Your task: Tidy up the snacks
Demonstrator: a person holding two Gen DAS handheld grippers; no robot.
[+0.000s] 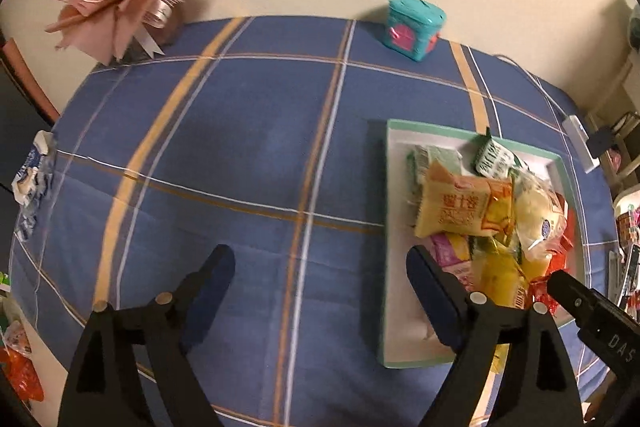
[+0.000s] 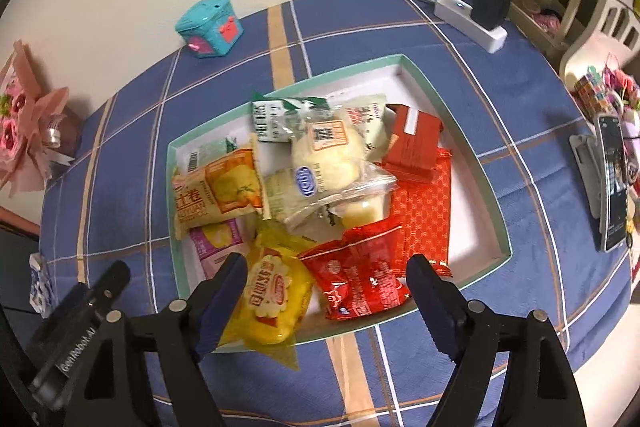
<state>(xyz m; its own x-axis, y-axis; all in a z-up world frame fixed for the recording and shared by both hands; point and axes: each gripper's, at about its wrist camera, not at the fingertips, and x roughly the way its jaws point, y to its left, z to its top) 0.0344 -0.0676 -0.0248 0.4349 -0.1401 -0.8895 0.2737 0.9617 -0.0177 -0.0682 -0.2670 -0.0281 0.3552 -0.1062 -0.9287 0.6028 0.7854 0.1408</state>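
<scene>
Snacks piled in tray, both grippers empty
Left gripper jaws wide over bare tablecloth; right gripper jaws wide above snack packets in green-rimmed tray.

Left of the tray the blue tablecloth lies bare; snack packets crowd the tray's middle.

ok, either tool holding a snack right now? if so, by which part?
Nothing is held. The left tool is open over bare tablecloth; the right tool is open above the snacks in the tray, pads touching none.
</scene>
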